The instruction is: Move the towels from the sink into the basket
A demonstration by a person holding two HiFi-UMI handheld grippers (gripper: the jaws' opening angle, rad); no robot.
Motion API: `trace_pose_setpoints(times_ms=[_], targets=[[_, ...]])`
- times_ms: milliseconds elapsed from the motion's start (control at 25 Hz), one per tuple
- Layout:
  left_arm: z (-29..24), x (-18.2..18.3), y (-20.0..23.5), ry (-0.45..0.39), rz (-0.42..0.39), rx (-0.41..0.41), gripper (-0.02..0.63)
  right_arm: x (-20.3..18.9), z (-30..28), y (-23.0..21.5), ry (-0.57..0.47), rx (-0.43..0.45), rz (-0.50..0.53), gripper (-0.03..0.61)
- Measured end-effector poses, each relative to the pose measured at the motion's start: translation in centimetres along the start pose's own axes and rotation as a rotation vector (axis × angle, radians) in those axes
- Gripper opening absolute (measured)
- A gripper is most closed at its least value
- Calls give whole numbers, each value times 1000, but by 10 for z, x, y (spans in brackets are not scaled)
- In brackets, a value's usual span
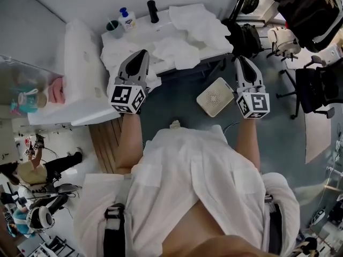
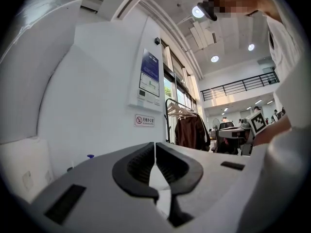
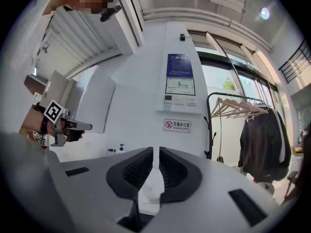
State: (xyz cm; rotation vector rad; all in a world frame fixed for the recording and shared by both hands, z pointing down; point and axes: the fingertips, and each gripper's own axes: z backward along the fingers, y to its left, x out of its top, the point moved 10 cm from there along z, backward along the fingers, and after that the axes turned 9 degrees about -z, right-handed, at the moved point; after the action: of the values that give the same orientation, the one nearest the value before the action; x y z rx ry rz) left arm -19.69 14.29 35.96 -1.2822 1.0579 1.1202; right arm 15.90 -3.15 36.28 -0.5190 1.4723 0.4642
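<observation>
Closest in, the person's white shirt (image 1: 187, 181) fills the lower head view, and both forearms reach forward from it. The left claw (image 1: 142, 53) is pressed together. Its black pads meet along a thin slit with nothing pinched between them. Seen from above, its tip lies over the near left edge of the towel heap, though I cannot tell whether it touches the cloth. The right claw (image 1: 240, 61) is likewise pressed together and empty, with its tip just off the right front corner of the table. Between the two, nearer the right one, a white square box with a perforated face (image 1: 215, 96) sits on the grey floor. Beyond the claws, the crumpled white cloth towels (image 1: 179, 47) lie piled across the white table with the sink (image 1: 140, 35). One fold hangs over the front edge at the left and another spreads toward the back right. Behind the heap, against the wall, stand a dark round cup (image 1: 113, 28), a white pump bottle with a blue label (image 1: 127, 19) and a black faucet (image 1: 153, 10). Farther off to the right, dark garments hang on a clothes rack (image 3: 262, 140).
</observation>
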Motion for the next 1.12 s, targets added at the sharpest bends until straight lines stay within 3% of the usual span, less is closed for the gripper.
trace_pose_setpoints(times_ms=[120, 240, 440, 840, 1120], targets=[[-7, -6, 14, -1, -2, -17, 17, -5, -15, 4, 10, -8, 4, 52], [-13, -12, 21, -1, 6, -26, 17, -11, -26, 6, 36, -6, 3, 121], [-31, -20, 25, 7, 11, -42, 17, -23, -48, -5, 76, 0, 3, 175], [-100, -23, 19, 32, -9, -93, 17, -56, -111, -48, 211, 78, -33, 282], [-160, -28, 6, 51, -29, -121, 17, -81, -156, -87, 291, 122, -57, 324]])
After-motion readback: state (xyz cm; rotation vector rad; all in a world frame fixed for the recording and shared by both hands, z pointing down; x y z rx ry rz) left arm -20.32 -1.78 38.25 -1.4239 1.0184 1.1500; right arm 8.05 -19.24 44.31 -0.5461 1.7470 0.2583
